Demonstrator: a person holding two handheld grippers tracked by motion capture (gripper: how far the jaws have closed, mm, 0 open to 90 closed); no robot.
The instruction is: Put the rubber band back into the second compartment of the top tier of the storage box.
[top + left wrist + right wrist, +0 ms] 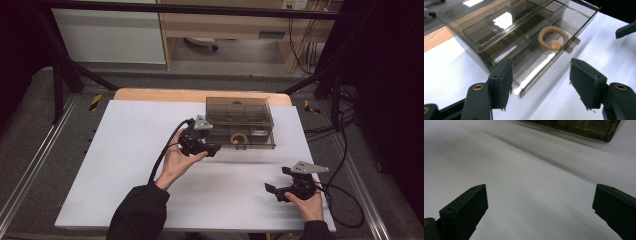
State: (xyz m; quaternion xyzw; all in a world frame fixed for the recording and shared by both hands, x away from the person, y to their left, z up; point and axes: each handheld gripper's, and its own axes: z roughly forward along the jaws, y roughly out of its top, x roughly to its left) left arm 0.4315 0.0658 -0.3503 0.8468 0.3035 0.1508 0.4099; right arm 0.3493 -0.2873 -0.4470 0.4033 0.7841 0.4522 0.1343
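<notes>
right gripper [278, 192] is resting low at the near right of the white table cover [125, 165], held in the person's right hand [307, 204]; its jaws are standing wide apart over bare cover with nothing between them, as the right gripper view shows. judgement: it is parked there to stay out of the way while the other hand is working at the box.

left hand [176, 162] is carrying the left gripper [541, 82] farther in, just off the near left corner of the smoked plastic drawer box [240, 120]. its jaws are spread, pads [584, 80] clear of everything; the front corner of the pulled-out drawer [534, 62] is lying ahead of the gap, not pinched.

the drawer is sitting partly drawn out toward the person, probably so its contents can be reached from above. inside it, near the front wall, a tan rope ring [553, 37] is lying flat, with a small tan tag on its near side. a short handle [572, 43] is sticking out from the drawer front, close by the ring.

beyond, the box body is standing at the far middle of the cover, its upper compartments looking dim through the tinted walls; contents there i cannot tell.

judgement: with the jaws spread and aimed at the drawer, the left gripper is likely lining up on the drawer or the ring.
</notes>
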